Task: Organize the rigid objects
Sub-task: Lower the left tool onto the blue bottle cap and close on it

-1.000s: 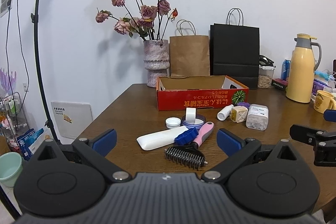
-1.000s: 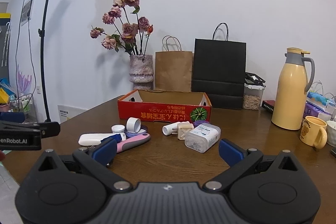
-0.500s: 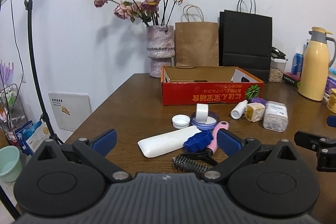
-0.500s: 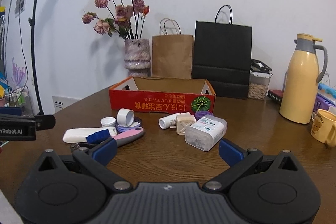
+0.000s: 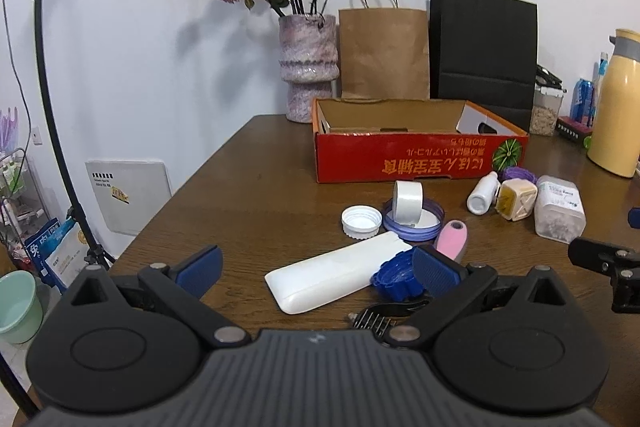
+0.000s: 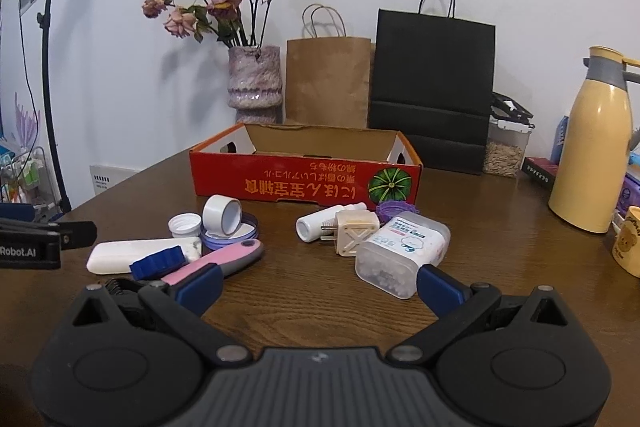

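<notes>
The wooden counter (image 6: 304, 291) carries everything, and its landmark is the red cardboard box (image 6: 304, 183), open-topped and empty as far as its inside shows. Behind the box stand a black paper bag (image 6: 432, 83), a brown paper bag (image 6: 328, 79) and a vase of dried roses (image 6: 254, 83); well to the right of the box stands a yellow thermos jug (image 6: 588, 147). The left tongs (image 5: 316, 267) hover low in front of the box with their blue pads wide apart, framing a white flat case (image 5: 336, 277) and a blue ridged piece (image 5: 394, 277) that leans on it. The right tongs (image 6: 318, 285) are also spread wide, holding nothing, over bare wood in front of the box. Just before the box's right half lie a clear plastic container (image 6: 402, 253) with a printed label, a beige plug adapter (image 6: 356, 237) touching it, a small white bottle (image 6: 320, 221) on its side and a purple cap (image 6: 396, 207). Before the box's left half lie a pink-handled comb (image 6: 224, 261), a purple-rimmed lid (image 6: 236, 233) with a roll of white tape (image 6: 222, 215) standing on it, and a white screw cap (image 6: 184, 225) beside them.
</notes>
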`<act>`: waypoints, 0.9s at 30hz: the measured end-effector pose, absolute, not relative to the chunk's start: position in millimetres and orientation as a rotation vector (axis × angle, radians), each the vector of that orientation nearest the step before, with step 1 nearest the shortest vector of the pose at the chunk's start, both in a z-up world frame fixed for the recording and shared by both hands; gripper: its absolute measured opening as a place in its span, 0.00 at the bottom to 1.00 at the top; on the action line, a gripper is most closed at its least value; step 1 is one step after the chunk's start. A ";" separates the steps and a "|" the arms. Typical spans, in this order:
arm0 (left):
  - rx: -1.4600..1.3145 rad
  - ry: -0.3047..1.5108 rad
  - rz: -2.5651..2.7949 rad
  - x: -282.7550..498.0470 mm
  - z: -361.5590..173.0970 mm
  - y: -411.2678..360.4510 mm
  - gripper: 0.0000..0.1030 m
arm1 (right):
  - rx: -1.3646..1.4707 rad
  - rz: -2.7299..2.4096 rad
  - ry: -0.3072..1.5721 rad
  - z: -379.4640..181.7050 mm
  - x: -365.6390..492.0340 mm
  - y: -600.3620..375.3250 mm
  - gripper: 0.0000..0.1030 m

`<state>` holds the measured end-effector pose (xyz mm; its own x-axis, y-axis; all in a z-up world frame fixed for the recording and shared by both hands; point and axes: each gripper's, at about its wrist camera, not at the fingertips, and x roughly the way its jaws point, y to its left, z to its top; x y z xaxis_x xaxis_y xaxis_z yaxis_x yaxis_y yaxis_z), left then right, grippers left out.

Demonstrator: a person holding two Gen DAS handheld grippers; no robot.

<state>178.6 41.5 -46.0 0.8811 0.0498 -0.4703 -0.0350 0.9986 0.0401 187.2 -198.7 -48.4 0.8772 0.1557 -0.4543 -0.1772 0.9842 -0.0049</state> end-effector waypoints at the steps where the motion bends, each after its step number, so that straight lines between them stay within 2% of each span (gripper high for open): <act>1: 0.034 0.495 0.039 180.7 -47.1 40.5 1.00 | -0.048 0.173 0.474 -49.2 190.4 -198.1 1.00; 23: 0.008 0.634 -0.040 236.7 -68.3 11.5 1.00 | -0.088 0.109 0.538 -58.3 242.8 -226.6 1.00; 25: -0.001 0.643 -0.042 238.9 -70.1 10.2 0.95 | -0.097 0.104 0.548 -60.6 249.1 -230.7 1.00; 27: -0.009 0.653 -0.048 240.5 -71.5 9.3 0.86 | -0.105 0.099 0.561 -63.6 255.7 -235.5 1.00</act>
